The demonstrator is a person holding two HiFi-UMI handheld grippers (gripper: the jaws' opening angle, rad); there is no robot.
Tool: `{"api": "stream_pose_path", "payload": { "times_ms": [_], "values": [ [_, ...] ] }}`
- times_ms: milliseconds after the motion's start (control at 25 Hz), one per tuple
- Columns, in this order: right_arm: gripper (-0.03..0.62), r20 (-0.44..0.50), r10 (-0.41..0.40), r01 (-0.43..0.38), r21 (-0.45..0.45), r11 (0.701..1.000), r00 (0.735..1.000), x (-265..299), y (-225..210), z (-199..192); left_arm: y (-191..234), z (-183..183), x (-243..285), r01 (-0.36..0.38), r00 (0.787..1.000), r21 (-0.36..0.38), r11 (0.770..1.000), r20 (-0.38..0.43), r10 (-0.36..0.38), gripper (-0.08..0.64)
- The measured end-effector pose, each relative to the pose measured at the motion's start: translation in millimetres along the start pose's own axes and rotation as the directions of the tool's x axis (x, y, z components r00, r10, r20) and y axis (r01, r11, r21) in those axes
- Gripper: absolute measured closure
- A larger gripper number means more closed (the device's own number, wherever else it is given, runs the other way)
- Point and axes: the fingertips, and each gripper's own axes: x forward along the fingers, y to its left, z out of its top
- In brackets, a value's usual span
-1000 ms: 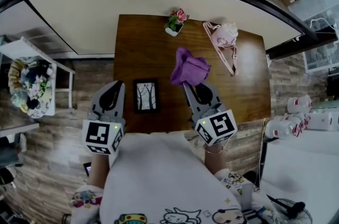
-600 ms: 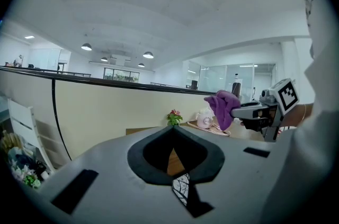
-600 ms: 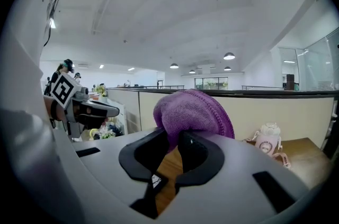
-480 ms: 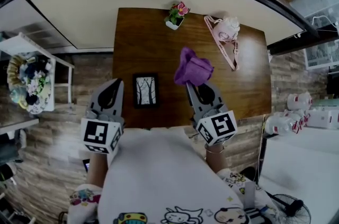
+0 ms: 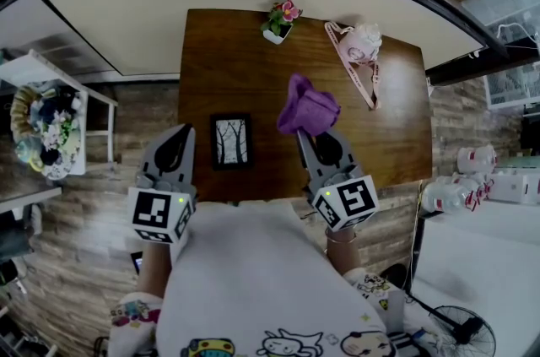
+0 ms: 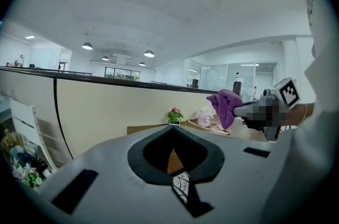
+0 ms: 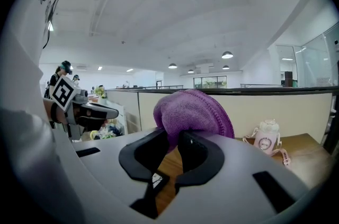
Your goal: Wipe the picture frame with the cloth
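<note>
On the brown wooden surface (image 5: pixel 228 68), a small black picture frame (image 5: pixel 231 142) with a tree drawing lay flat near the front edge, between the two tools. The left tongs (image 5: pixel 179 134) hovered just left of it, jaws closed together, nothing in them. The right tongs (image 5: pixel 309 136) were clamped on a bunched purple cloth (image 5: pixel 308 106), held up right of the frame, apart from it. A potted pink flower (image 5: pixel 281 18) and a pink bottle (image 5: pixel 363 43) with a strap sat at the far edge.
</note>
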Motion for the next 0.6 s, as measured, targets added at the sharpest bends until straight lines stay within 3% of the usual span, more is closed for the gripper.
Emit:
{"api": "stream_pose_path", "payload": {
  "times_ms": [600],
  "values": [
    [0.546,-0.009,0.001,-0.001,0.007,1.0,1.0,0.0,6.0,-2.9,2.4,-4.1,-5.0,-0.005,1.0,-0.003,1.0,-0.003,0.005,0.557]
  ]
}}
